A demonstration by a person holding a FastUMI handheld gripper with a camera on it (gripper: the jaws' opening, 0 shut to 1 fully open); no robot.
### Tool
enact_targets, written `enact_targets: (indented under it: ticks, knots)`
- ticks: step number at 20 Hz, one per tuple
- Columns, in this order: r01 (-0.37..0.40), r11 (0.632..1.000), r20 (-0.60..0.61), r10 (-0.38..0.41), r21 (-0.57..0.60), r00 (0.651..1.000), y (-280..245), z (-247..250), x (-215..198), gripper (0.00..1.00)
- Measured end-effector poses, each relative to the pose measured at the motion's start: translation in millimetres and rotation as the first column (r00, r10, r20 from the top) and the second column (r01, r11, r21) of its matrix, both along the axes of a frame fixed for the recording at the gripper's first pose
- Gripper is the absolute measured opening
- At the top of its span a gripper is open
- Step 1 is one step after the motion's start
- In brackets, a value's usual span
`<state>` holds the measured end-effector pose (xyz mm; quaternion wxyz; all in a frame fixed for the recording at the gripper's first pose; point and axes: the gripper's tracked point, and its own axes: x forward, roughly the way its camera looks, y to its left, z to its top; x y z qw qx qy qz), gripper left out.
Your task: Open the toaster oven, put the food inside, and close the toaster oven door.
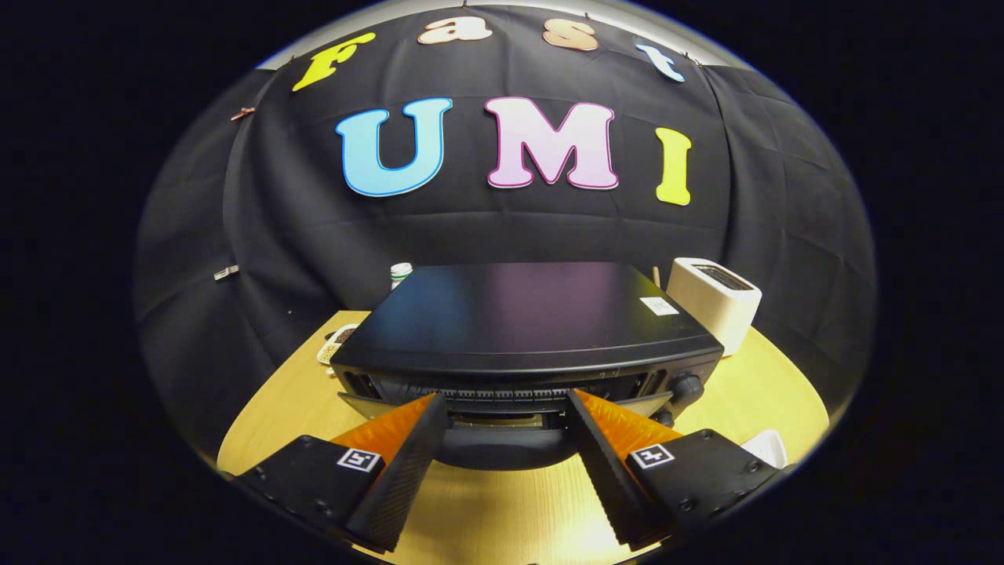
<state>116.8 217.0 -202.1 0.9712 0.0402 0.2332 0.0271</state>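
The black toaster oven [518, 322] stands on the wooden table [274, 408], seen from above its front. Its door looks tipped a little outward at the top, with a gap under the vent strip. The dark curved door handle [502, 451] lies between my two fingers and slightly below them. My gripper [506, 400] is open, one fingertip at each end of the handle, close to the oven's front. Whether the fingers touch the door is unclear. A small white dish [337, 344] holding something brownish sits to the oven's left, partly hidden behind it.
A white slot toaster [714, 302] stands behind the oven on the right. A white-capped bottle [401, 272] peeks out behind the oven's left rear corner. A white object [767, 447] lies on the table beside the right finger. The oven's knobs [686, 388] are on its right front.
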Motion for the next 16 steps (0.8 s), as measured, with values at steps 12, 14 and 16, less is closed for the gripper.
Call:
enact_targets:
  ticks: [12, 14, 16]
  knots:
    - [-0.023, 1.0, -0.122, 0.023, -0.002, 0.992, -1.9, -36.7, -70.1, 0.99]
    - [-0.05, 0.998, -0.177, 0.045, -0.027, 0.983, 0.5, -55.0, -89.1, 0.99]
    - [-0.083, 0.996, -0.269, 0.072, -0.029, 0.96, -2.4, -82.7, -109.2, 0.98]
